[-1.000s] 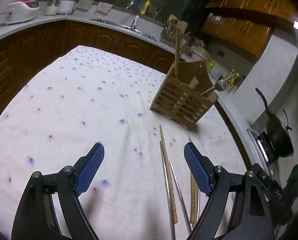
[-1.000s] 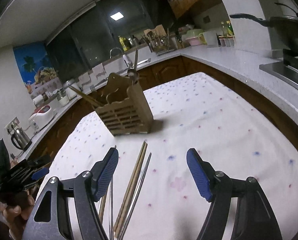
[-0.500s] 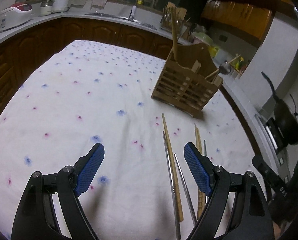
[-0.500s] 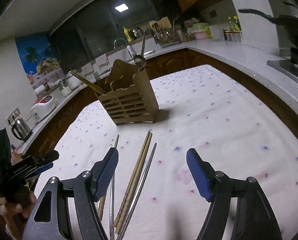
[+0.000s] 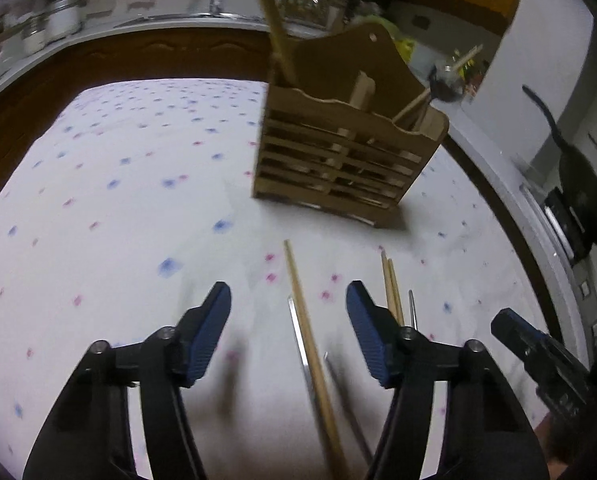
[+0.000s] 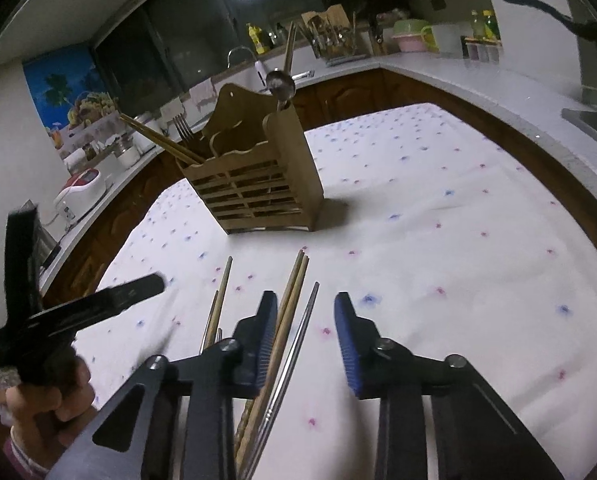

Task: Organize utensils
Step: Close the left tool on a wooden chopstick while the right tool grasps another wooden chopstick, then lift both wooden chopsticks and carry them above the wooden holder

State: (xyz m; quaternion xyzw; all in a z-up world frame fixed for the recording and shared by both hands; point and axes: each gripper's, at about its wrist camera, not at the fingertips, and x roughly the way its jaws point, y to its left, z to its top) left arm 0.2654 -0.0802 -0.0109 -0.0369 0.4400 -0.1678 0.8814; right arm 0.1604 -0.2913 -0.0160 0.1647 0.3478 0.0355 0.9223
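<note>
The left gripper [image 5: 288, 334] has its jaws wide apart with nothing between the pads, and a bamboo chopstick [image 5: 310, 344] and a steel chopstick [image 5: 300, 340] now run lengthwise through that gap. A second ago both lay off toward its right finger, so the gripper has slid across and dropped closer to the cloth. The right gripper [image 6: 306, 336] is likewise open and empty, but noticeably narrower than half a second ago; a steel chopstick [image 6: 298, 340] lies in its gap, and a bamboo pair [image 6: 288, 312] passes just under its left pad.

Taking the wooden utensil caddy [image 5: 338, 152] as the landmark: all the loose chopsticks lie on the flowered tablecloth [image 5: 110, 208] in front of it, tips pointing toward it, none touching it. It already holds a spoon [image 6: 281, 82], a fork [image 6: 183, 128] and some chopsticks (leaning out at the corners).

Judging from this, both grippers have lined up for a pick; closing comes next, then carrying to the caddy.
</note>
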